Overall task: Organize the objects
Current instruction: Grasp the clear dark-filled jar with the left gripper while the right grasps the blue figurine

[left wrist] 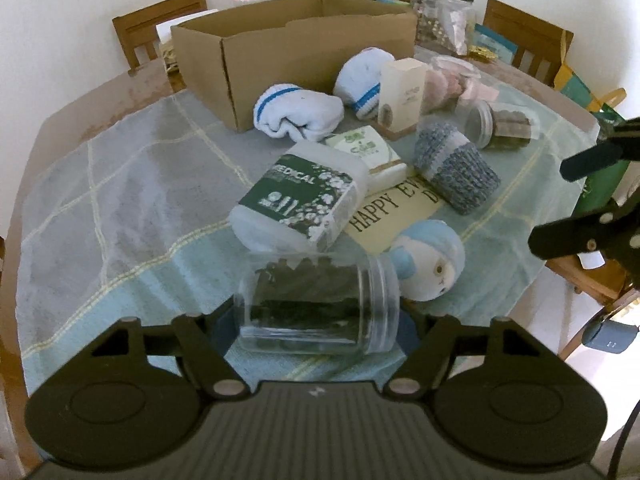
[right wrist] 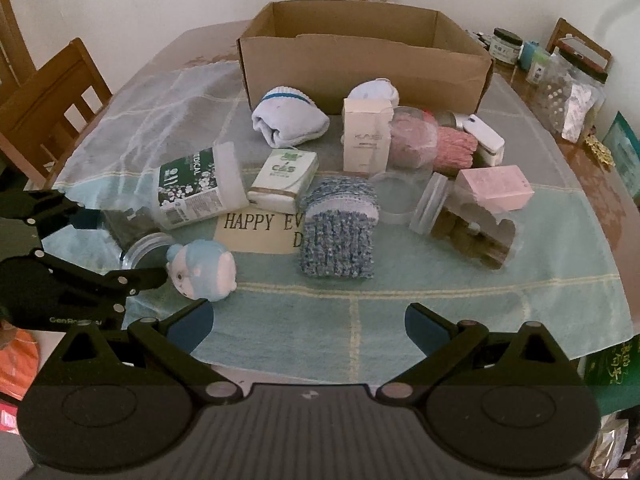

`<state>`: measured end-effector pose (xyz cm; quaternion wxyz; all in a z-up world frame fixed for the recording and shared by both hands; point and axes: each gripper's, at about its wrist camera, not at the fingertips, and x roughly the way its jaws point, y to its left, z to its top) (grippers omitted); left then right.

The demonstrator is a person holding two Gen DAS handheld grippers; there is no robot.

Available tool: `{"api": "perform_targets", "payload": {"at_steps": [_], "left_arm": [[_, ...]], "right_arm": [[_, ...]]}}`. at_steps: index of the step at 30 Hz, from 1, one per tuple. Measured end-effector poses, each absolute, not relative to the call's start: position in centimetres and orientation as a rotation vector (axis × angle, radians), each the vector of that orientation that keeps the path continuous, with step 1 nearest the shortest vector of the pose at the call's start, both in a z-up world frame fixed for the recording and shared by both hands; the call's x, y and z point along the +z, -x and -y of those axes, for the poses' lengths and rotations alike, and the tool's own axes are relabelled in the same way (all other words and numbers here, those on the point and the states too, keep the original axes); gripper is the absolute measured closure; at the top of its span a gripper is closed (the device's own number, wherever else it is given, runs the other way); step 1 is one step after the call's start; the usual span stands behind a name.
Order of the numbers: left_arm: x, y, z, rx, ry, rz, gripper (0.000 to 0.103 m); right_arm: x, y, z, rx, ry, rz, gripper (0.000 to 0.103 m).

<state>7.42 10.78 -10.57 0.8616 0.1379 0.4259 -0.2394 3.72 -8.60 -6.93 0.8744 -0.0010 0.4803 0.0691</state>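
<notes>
A clear plastic jar (left wrist: pixel 316 308) with dark contents lies on its side on the checked cloth (left wrist: pixel 120 208). My left gripper (left wrist: pixel 320 332) has a pad against each end of it; in the right wrist view the same jar (right wrist: pixel 132 232) shows between the left fingers (right wrist: pixel 140 276). My right gripper (right wrist: pixel 308 328) stands open above bare cloth (right wrist: pixel 440 280), nothing between its fingers. A blue-and-white plush toy (left wrist: pixel 428 264) lies just beside the jar's lid. An open cardboard box (left wrist: pixel 304 60) stands at the back.
Between jar and box lie a green-labelled medical tub (left wrist: pixel 300 200), a tissue pack (left wrist: pixel 372 152), a blue knitted roll (left wrist: pixel 452 172), two white socks (left wrist: pixel 300 112), a cream carton (left wrist: pixel 400 92) and another jar (left wrist: pixel 504 124). Wooden chairs (left wrist: pixel 160 24) ring the table.
</notes>
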Motion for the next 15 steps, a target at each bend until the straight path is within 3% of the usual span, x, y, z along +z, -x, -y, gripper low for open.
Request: {"api": "perform_targets", "payload": {"at_steps": [12, 15], "left_arm": [[-10.3, -8.7, -15.7, -0.38, -0.247, -0.906, 0.028], [-10.3, -8.7, -16.2, -0.371, -0.243, -0.909, 0.028]], "right_arm": [[-8.8, -5.3, 4.0, 0.316, 0.054, -0.974, 0.0], [-9.7, -6.1, 2.7, 0.339, 0.084, -0.969, 0.005]]}}
